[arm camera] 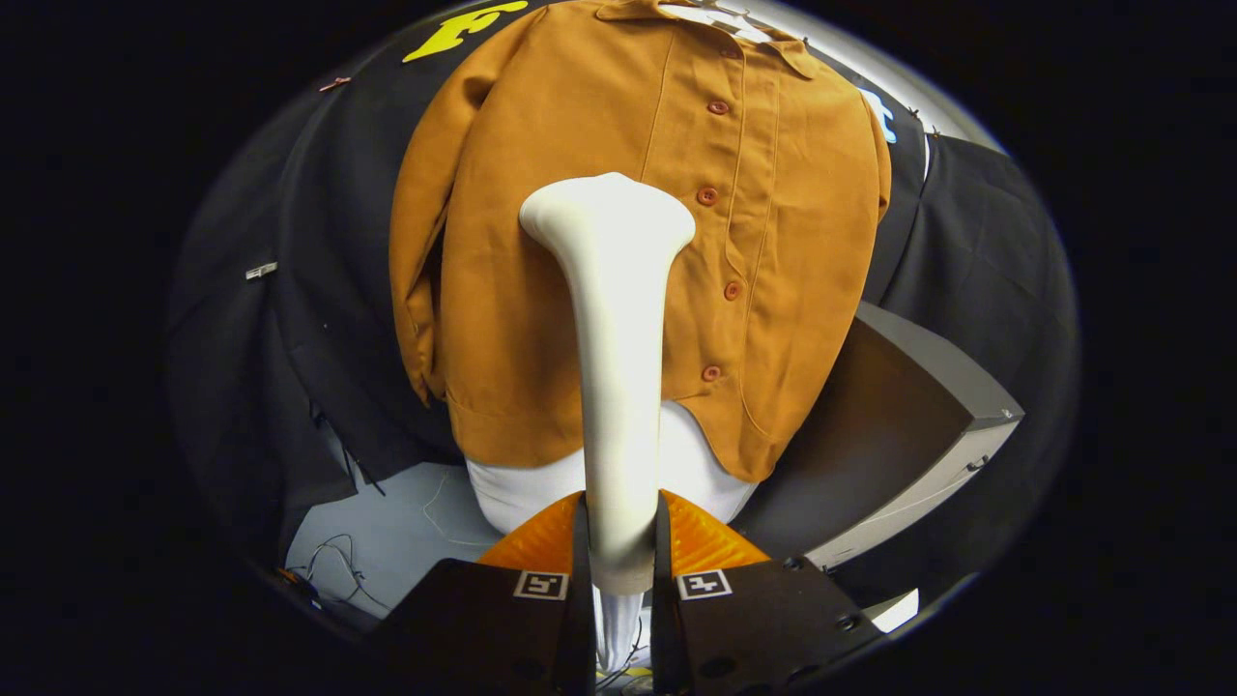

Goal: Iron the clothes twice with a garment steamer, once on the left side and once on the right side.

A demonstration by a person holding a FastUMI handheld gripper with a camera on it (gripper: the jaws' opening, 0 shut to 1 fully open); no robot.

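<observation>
Black cloth backs a brown shirt (638,242); the fingers (618,561) pinch a white steamer (614,319), its head against the shirt's front.

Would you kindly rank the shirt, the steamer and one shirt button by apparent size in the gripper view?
1. Shirt, largest.
2. Steamer, held between the gripper's fingers; nearness to the camera enlarges it.
3. Button, smallest.

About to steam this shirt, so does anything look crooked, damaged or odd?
Nothing stands out. The orange shirt hangs buttoned, and the tool is shut on the white steamer, whose head sits against the shirt's front.
</observation>
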